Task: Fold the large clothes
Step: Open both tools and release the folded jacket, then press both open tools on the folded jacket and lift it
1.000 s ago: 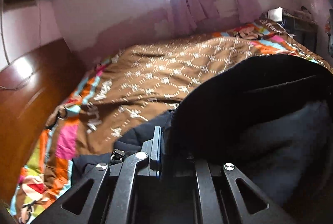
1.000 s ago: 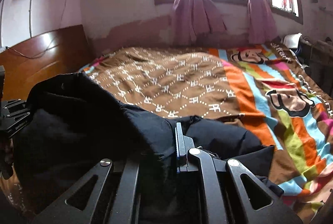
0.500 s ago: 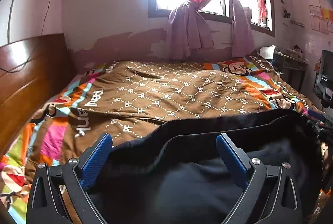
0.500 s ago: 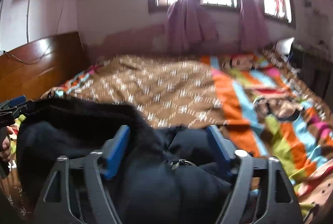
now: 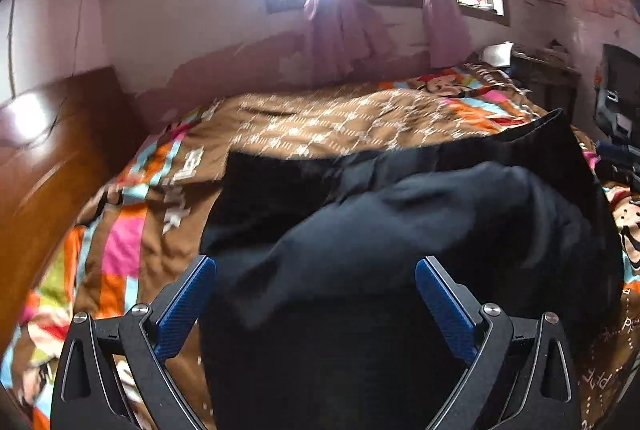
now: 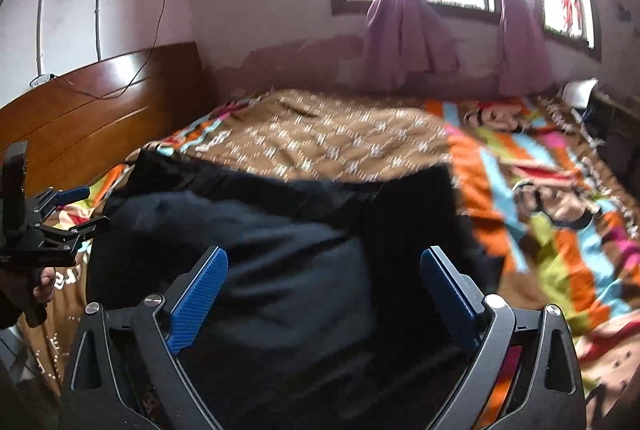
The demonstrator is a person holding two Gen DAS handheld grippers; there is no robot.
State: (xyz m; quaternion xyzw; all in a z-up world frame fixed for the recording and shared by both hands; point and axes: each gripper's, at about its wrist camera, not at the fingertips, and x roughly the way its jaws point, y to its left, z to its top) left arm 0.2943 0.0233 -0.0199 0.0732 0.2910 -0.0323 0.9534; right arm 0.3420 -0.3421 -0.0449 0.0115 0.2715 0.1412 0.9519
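Jacket [image 5: 400, 254], dark and bulky, lies heaped on the near part of the bed [image 5: 320, 126], doubled over so one layer rests on another. Left gripper [image 5: 316, 294] and right gripper [image 6: 324, 286] both hang spread above it, gripping nothing, probably so the fold can settle.

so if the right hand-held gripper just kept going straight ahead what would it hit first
Most likely the black garment, which fills the space between its open fingers; the right hand-held gripper would reach the bedspread only beyond that.

Both the left claw [image 5: 316, 294] and right claw [image 6: 324, 286] are now standing spread, having released the dark garment [image 5: 400, 250] lying beneath them.
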